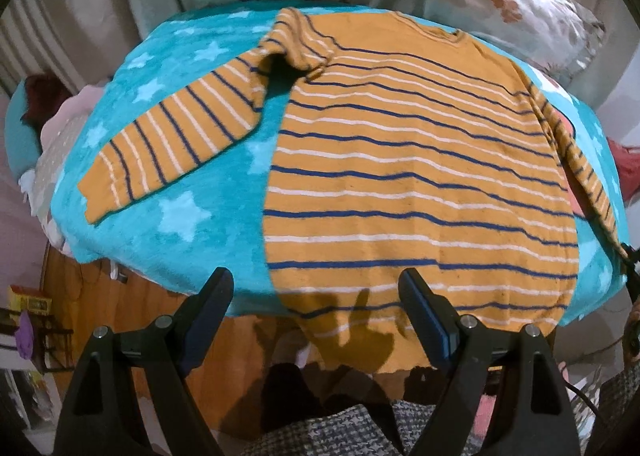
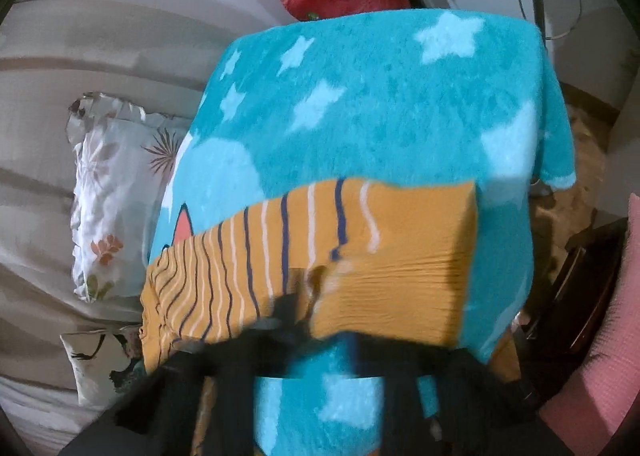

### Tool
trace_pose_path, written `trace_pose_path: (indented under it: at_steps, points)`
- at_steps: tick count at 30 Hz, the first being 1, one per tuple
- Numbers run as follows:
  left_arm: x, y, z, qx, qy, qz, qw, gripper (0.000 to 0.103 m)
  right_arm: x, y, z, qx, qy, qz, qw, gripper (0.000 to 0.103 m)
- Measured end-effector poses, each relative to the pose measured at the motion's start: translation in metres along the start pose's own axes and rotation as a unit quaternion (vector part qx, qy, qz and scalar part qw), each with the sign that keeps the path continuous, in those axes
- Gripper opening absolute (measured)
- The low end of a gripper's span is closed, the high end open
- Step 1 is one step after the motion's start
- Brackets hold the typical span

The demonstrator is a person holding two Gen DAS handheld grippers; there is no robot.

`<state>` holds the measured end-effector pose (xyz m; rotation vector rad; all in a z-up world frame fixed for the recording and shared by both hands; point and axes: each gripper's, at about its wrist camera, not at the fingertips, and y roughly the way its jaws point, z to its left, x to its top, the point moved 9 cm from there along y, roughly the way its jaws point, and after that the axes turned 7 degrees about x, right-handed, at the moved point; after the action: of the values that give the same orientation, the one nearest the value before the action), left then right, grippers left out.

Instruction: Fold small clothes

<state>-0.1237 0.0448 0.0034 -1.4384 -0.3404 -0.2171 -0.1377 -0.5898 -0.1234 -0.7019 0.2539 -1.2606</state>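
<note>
The striped sweater [image 1: 420,160] lies flat on the star-patterned blanket [image 1: 192,136], its hem straight ahead of the left gripper [image 1: 316,296], whose fingers stand wide apart and hold nothing. One sleeve's cuff [image 2: 400,264] lies at the right gripper [image 2: 296,320] — fingers closed, apparently pinching it (blur hides the contact) — its long axis running away leftward toward the body. The other sleeve [image 1: 172,144] lies ahead-left of the left fingers, so that hand is nearer it.
</note>
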Motion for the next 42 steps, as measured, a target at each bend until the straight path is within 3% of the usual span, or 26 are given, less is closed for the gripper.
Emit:
trace_pose_path:
  at_steps: [3, 8, 10, 12, 16, 19, 21, 24, 26, 30, 33, 39, 41, 42]
  points:
    - [0.004, 0.000, 0.016, 0.005, -0.018, -0.003, 0.9998, 0.084, 0.035, -0.021, 0.016, -0.043, -0.056, -0.034, 0.997, 0.006]
    - [0.010, -0.001, 0.057, 0.017, -0.054, -0.004, 0.9984, 0.084, 0.098, -0.053, 0.060, -0.115, -0.127, -0.110, 0.979, 0.006]
    - [0.014, -0.001, 0.077, 0.019, -0.070, -0.005, 0.9974, 0.084, 0.107, -0.054, 0.086, -0.138, -0.159, -0.126, 0.969, 0.006]
    - [0.020, 0.002, 0.095, 0.019, -0.080, -0.009, 0.9965, 0.084, 0.097, -0.044, 0.129, -0.132, -0.201, -0.124, 0.963, 0.006]
    - [0.034, 0.016, 0.120, 0.008, -0.100, -0.009, 0.9949, 0.084, 0.033, -0.005, 0.209, -0.063, -0.270, -0.066, 0.958, 0.006]
    - [0.044, 0.031, 0.132, -0.009, -0.106, 0.000, 0.9943, 0.084, -0.050, 0.043, 0.272, 0.004, -0.325, 0.015, 0.945, 0.006]
    - [0.052, 0.039, 0.140, -0.018, -0.104, 0.003, 0.9945, 0.084, -0.121, 0.081, 0.313, 0.048, -0.354, 0.084, 0.930, 0.006]
    - [0.062, 0.049, 0.156, -0.025, -0.097, 0.005, 0.9949, 0.084, -0.205, 0.132, 0.348, 0.070, -0.386, 0.154, 0.907, 0.006]
    - [0.065, 0.054, 0.166, -0.027, -0.096, 0.005, 0.9950, 0.084, -0.249, 0.167, 0.361, 0.064, -0.401, 0.186, 0.895, 0.006]
    - [0.070, 0.063, 0.195, -0.030, -0.098, 0.009, 0.9947, 0.084, -0.306, 0.226, 0.362, 0.023, -0.425, 0.220, 0.877, 0.006]
    - [0.072, 0.073, 0.217, -0.028, -0.108, 0.015, 0.9937, 0.084, -0.328, 0.259, 0.354, -0.024, -0.448, 0.228, 0.864, 0.009]
    - [0.073, 0.091, 0.252, -0.025, -0.134, 0.028, 0.9903, 0.084, -0.356, 0.288, 0.352, -0.049, -0.461, 0.241, 0.853, 0.014]
    - [0.074, 0.095, 0.258, -0.027, -0.142, 0.029, 0.9890, 0.084, -0.368, 0.293, 0.354, -0.056, -0.474, 0.240, 0.846, 0.022]
    - [0.076, 0.096, 0.262, -0.025, -0.147, 0.028, 0.9884, 0.084, -0.373, 0.294, 0.355, -0.057, -0.483, 0.240, 0.840, 0.032]
